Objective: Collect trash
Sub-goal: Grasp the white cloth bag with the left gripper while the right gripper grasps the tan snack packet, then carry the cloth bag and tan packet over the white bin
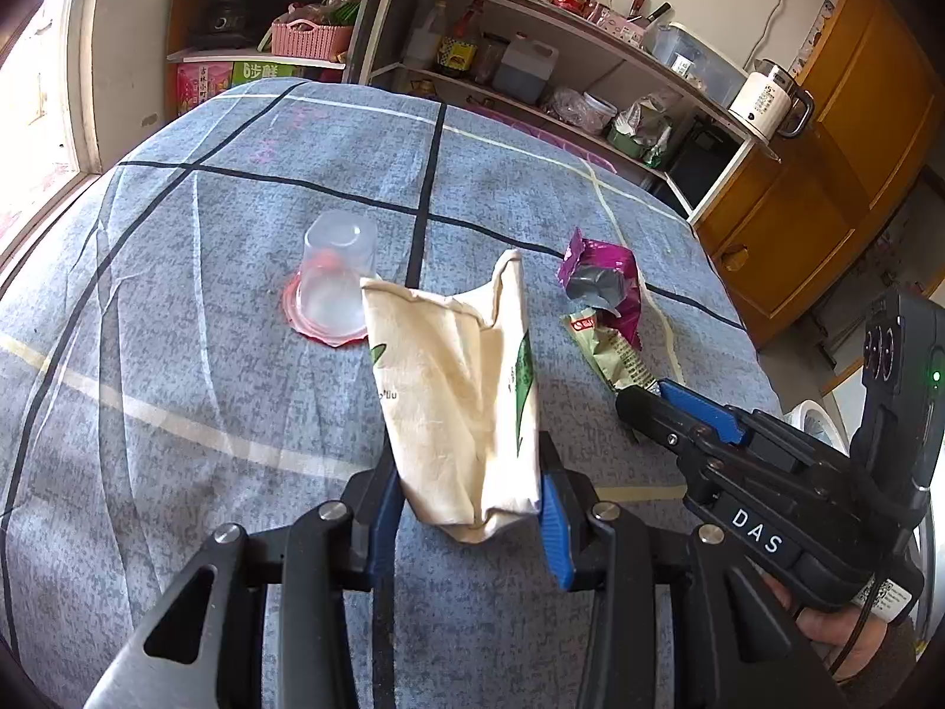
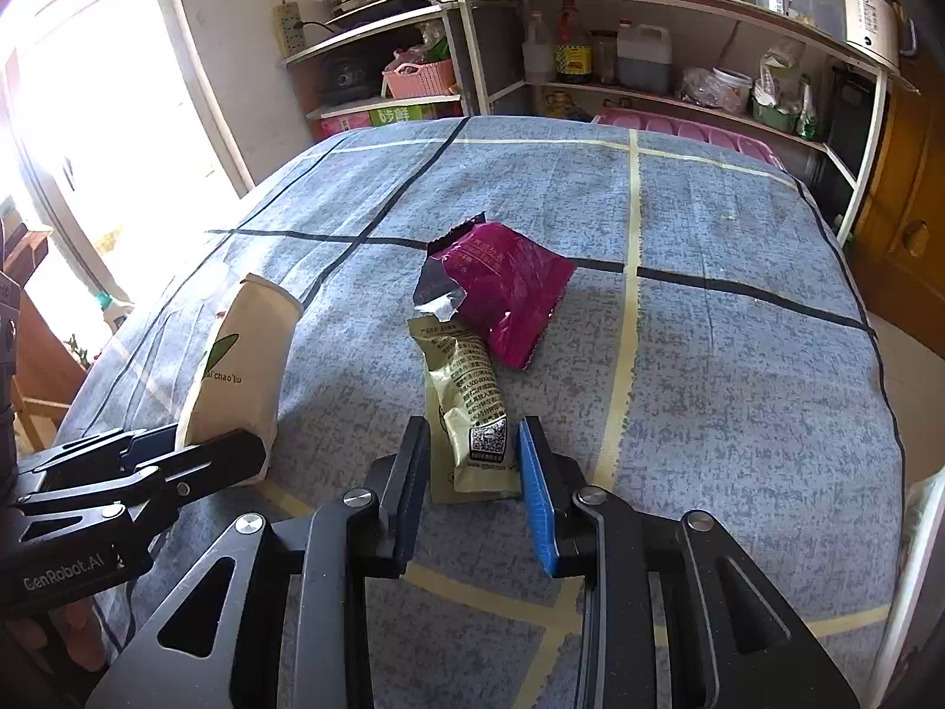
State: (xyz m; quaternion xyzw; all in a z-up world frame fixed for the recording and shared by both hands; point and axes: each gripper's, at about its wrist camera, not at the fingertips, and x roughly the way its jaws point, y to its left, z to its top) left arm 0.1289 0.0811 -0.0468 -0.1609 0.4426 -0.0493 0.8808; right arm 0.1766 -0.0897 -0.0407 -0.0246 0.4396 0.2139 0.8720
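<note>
My left gripper (image 1: 472, 508) is shut on the lower end of a cream cloth bag (image 1: 460, 378), which stands up off the blue checked tablecloth (image 1: 207, 384). From the right wrist view, the same bag (image 2: 242, 366) sits at the left in the left gripper (image 2: 218, 443). My right gripper (image 2: 472, 472) has its pads against both sides of the near end of a green snack wrapper (image 2: 466, 396) lying on the cloth. A torn purple foil wrapper (image 2: 508, 289) lies just beyond it. In the left wrist view, the right gripper (image 1: 647, 399) meets the green wrapper (image 1: 614, 354) below the purple wrapper (image 1: 608, 277).
An upturned clear plastic cup (image 1: 336, 277) stands on a red lid, left of the bag. Behind the table, open shelves (image 1: 531, 88) hold bottles, jars and a pink basket (image 1: 307, 38). A white kettle (image 1: 762, 97) and wooden cabinet (image 1: 838, 165) are at right; a bright window (image 2: 88, 118) at left.
</note>
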